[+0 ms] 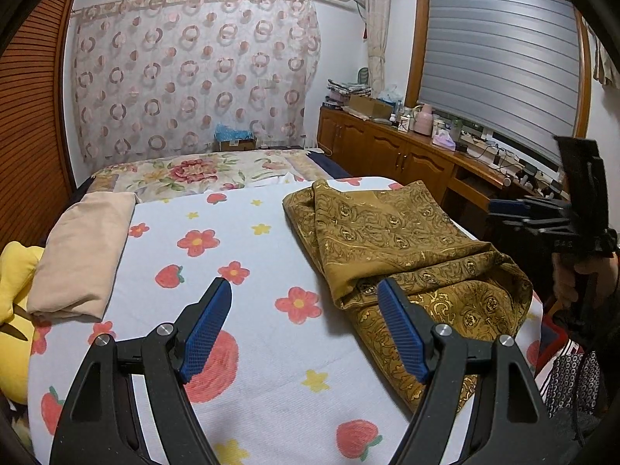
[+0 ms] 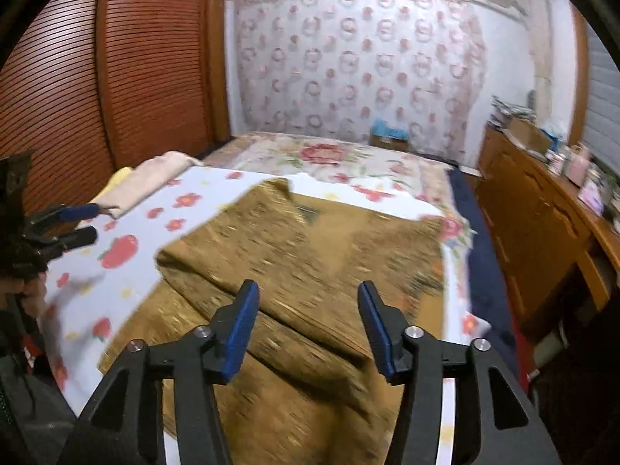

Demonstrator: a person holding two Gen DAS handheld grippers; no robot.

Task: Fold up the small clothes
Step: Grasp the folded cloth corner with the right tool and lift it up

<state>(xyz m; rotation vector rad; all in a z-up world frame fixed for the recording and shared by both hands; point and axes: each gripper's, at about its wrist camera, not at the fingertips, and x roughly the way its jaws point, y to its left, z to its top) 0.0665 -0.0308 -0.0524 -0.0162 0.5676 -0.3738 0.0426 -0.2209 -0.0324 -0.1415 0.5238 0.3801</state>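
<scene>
A crumpled olive-gold patterned garment (image 1: 407,252) lies on the right part of a white strawberry-and-flower sheet (image 1: 248,255). It fills the middle of the blurred right wrist view (image 2: 302,271). My left gripper (image 1: 302,290) is open and empty above the sheet, its right finger at the garment's near left edge. My right gripper (image 2: 308,294) is open and empty above the garment; it also shows at the right edge of the left wrist view (image 1: 542,209). A folded beige cloth (image 1: 85,252) lies at the left.
A yellow plush toy (image 1: 15,310) sits beside the beige cloth. A floral bedspread (image 1: 201,174) covers the far bed. A wooden cabinet (image 1: 387,147) with clutter runs along the right wall. A slatted wooden wardrobe (image 2: 116,77) stands at the left.
</scene>
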